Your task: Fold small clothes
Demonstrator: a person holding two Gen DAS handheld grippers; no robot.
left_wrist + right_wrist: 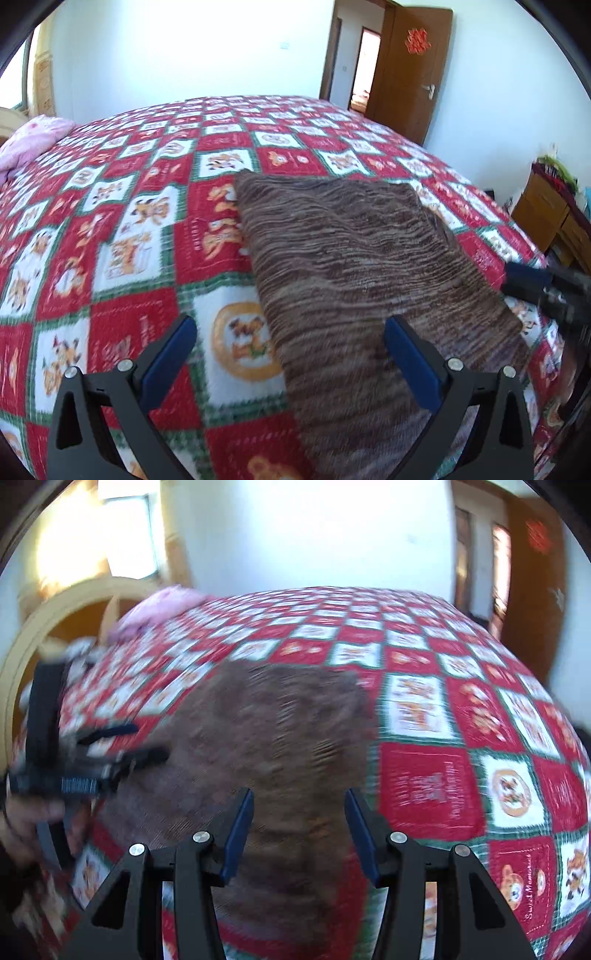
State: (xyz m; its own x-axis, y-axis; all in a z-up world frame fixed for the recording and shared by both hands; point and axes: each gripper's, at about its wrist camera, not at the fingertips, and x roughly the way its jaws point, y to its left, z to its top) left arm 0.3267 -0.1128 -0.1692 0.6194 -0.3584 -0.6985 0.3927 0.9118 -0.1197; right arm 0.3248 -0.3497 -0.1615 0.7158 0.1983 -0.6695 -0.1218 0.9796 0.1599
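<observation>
A red, white and green patterned bedspread (147,236) is covering the whole bed and carrying the task item. A pink pillow (33,142) is lying at the 10 o'clock edge of the left wrist view, and an open brown door (413,70) is standing at 1 o'clock beyond the bed. A wooden cabinet (546,218) is sitting off the bed at 3 o'clock. Nothing is lying on the garment or between it and either tool.

The brown striped knit garment (354,266) is lying flat on the bedspread, running from centre frame down to 5 o'clock in the left wrist view; in the right wrist view it is filling the centre, heavily blurred.

The left gripper (290,347) is hovering over the garment's left edge, jaws spread wide and gripping nothing; its right finger is over the knit, its left over bare bedspread. The right gripper (299,819) is hanging above the garment's near end, jaws likewise parted and empty. Whether either tool is touching the cloth cannot be told. Each tool is showing in the other's view, at 3 o'clock and 9 o'clock respectively.
</observation>
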